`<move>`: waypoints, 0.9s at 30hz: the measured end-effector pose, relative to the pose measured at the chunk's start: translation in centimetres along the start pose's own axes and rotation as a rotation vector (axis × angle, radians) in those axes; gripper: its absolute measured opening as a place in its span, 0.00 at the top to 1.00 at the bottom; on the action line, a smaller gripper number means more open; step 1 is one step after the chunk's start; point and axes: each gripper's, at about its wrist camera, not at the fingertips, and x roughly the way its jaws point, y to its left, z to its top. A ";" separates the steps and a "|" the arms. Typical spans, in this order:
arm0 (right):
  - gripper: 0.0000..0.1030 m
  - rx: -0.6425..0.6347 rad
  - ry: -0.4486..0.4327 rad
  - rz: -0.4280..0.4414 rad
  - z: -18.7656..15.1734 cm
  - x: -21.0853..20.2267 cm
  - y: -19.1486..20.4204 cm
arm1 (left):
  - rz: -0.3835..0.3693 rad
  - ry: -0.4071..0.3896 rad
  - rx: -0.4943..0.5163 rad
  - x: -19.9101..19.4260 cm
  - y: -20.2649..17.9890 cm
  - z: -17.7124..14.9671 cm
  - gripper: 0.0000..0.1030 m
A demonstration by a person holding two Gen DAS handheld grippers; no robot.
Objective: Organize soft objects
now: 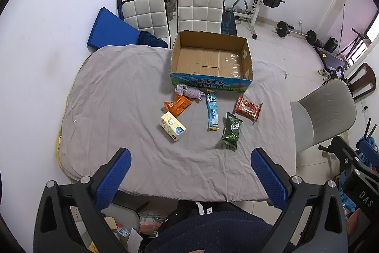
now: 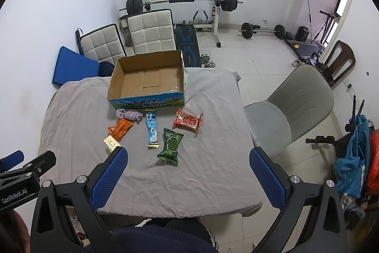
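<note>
Jaws of left gripper (image 1: 190, 172) and right gripper (image 2: 188, 171) stand wide, empty. Beyond them, on the grey-sheeted counter (image 1: 123, 96), lie a green foil pouch (image 2: 170, 146), a yellow tissue pack (image 1: 172, 126), and farther off an open brown cardboard box (image 1: 210, 58).

tongs: left tongs (image 1: 190, 172) and right tongs (image 2: 188, 171) hang side by side over the near edge of the tabletop (image 1: 113, 96), jaws wide apart, nothing between them.
box: the cardboard box (image 1: 210, 58) stands on the tabletop's far side, well beyond both tongs.
cloth: the crumpled cloth (image 1: 189, 91) lies against the box's near wall.
packets: orange packet (image 1: 178, 105), long sachet (image 1: 212, 109), red packet (image 1: 248, 108) and green packet (image 1: 231, 130) lie between box and tongs.
tissue pack: the tissue pack (image 1: 172, 126) lies nearest the left tongs, just before the orange packet.
chair: a chair (image 2: 291, 108) stands right of the tabletop.
</note>
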 end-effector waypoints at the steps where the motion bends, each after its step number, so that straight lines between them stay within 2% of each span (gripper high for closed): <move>1: 0.00 0.000 -0.001 -0.001 0.0 0.0 0.0 | -0.001 -0.001 0.001 0.0 0.0 0.0 0.00; 27: 0.00 0.006 -0.021 -0.011 0.4 -0.5 0.0 | -0.010 -0.011 -0.004 -0.3 -0.1 0.3 0.00</move>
